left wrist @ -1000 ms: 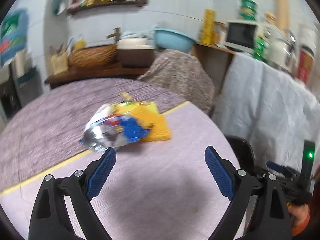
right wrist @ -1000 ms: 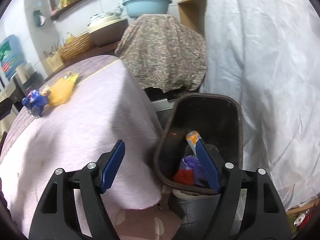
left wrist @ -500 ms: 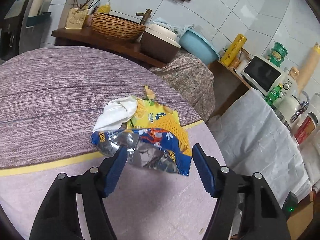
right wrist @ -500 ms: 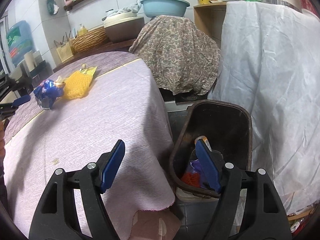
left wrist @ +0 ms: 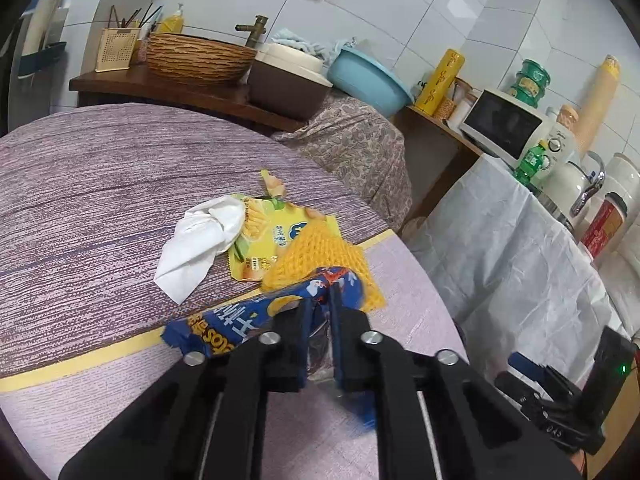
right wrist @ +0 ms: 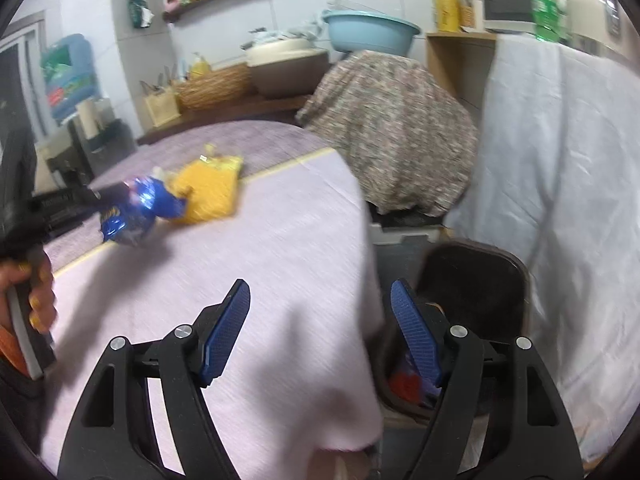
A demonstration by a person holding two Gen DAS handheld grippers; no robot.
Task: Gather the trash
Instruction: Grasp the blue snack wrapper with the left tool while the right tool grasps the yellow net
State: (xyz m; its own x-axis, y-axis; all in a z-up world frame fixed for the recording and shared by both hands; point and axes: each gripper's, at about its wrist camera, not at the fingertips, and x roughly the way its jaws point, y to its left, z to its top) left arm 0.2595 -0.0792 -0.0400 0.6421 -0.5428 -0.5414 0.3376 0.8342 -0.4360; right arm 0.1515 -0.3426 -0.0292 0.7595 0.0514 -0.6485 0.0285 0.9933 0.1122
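Observation:
My left gripper is shut on a blue snack wrapper and holds it just above the round table. The right wrist view shows the same wrapper lifted in the left gripper. Beyond it on the table lie a yellow net, a yellow snack bag and a crumpled white tissue. My right gripper is open and empty, over the table's near edge. A dark trash bin with trash inside stands on the floor to its right.
The table has a purple cloth with a yellow stripe. A chair draped in patterned cloth stands behind the table. A white-covered counter rises beside the bin. A wooden shelf with a basket and basins lines the wall.
My left gripper has closed on the blue wrapper and raised it off the table. My right gripper has swung left, from above the bin towards the table edge.

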